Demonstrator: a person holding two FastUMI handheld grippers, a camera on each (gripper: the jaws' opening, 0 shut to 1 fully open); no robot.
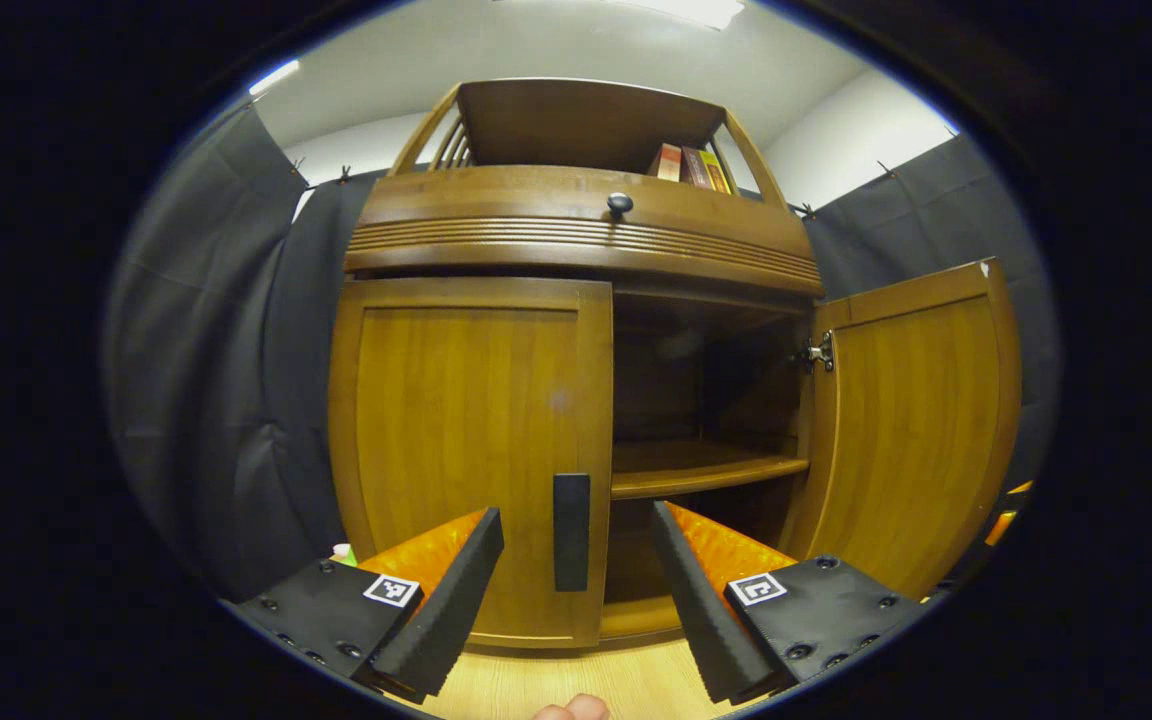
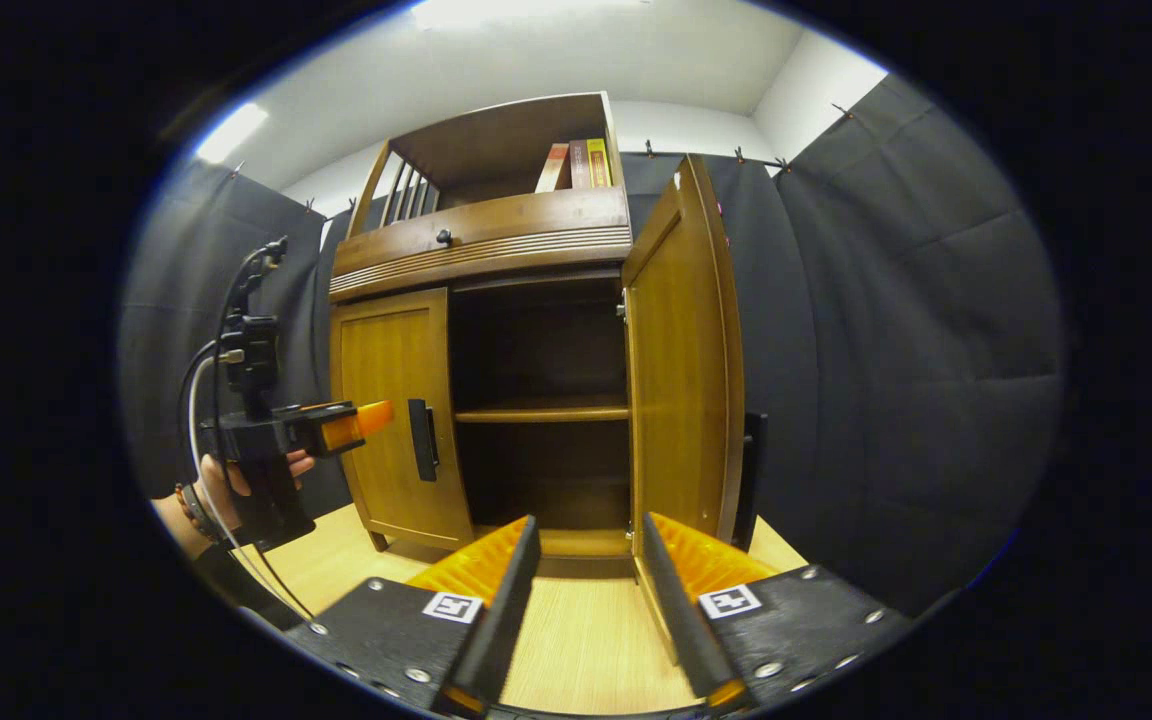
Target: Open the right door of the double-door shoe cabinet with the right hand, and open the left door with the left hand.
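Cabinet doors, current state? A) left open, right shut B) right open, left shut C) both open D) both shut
B: the right door is swung out, exposing the shelf, while the left door sits flush with its handle between the open fingers of the left hand-held gripper, not yet gripped.

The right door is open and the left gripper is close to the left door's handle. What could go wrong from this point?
1. The left gripper is open with the left door's handle between its fingers but not yet gripped; closing too shallow might let it slip off.
2. The right door stands wide open, its lower edge near the open right gripper, which might bump it.
3. A hard pull might shake the books on the top shelf.
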